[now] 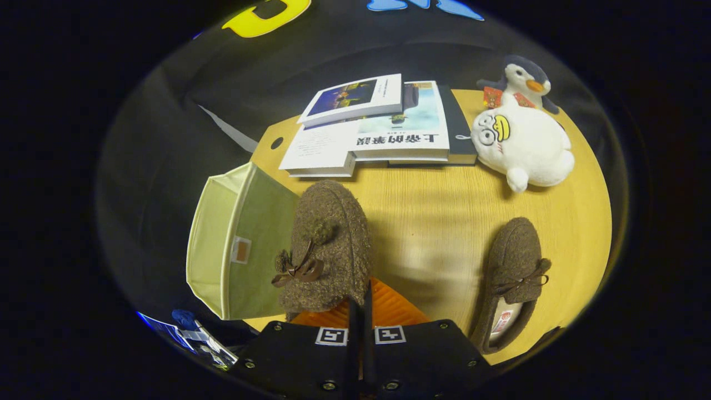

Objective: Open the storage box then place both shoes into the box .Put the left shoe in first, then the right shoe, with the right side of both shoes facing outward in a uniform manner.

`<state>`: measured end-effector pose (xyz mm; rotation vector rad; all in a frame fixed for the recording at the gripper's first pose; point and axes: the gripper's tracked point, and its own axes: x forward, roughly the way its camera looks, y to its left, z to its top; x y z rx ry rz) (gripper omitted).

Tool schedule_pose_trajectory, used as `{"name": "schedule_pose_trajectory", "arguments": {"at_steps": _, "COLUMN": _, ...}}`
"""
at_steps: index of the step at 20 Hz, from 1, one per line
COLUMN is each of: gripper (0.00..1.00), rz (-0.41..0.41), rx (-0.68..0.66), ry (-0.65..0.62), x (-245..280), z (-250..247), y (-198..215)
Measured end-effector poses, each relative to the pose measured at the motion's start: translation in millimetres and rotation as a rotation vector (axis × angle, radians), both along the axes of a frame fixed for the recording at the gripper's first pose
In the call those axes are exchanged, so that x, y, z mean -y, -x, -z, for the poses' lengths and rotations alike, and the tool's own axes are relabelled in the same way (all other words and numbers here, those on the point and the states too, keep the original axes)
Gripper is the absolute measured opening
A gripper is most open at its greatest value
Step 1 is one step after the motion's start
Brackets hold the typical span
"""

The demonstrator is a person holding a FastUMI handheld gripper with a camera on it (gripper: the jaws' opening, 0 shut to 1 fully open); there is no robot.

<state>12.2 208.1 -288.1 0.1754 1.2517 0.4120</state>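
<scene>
A fuzzy brown shoe [328, 244] with a small bow hangs between my fingers and just ahead of them, toe pointing away. My gripper [361, 303] is shut on its heel rim, and the fingers nearly meet. Beside the held shoe on the left stands the pale green fabric storage box [222, 244], open, with its inside showing. The shoe overlaps the box's near wall, and whether they touch I cannot tell. The second brown shoe [514, 278] lies on the wooden table [433, 222] to the right, toe away, opening toward me.
Beyond the shoes lies a spread of stacked books [377, 128]. A white plush toy [522, 144] and a penguin plush [525, 78] sit at the far right. The box stands at the table's left edge, with dark cloth beyond it.
</scene>
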Motion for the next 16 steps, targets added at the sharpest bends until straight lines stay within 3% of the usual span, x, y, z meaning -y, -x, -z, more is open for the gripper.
{"name": "schedule_pose_trajectory", "arguments": {"at_steps": 6, "gripper": 0.03, "rz": -0.057, "rx": 0.019, "ry": -0.027, "x": -35.1, "z": -48.6, "y": -4.4}}
{"name": "schedule_pose_trajectory", "arguments": {"at_steps": 16, "gripper": 0.03, "rz": -0.251, "rx": 0.065, "ry": -0.048, "x": -138.9, "z": -83.3, "y": -3.0}}
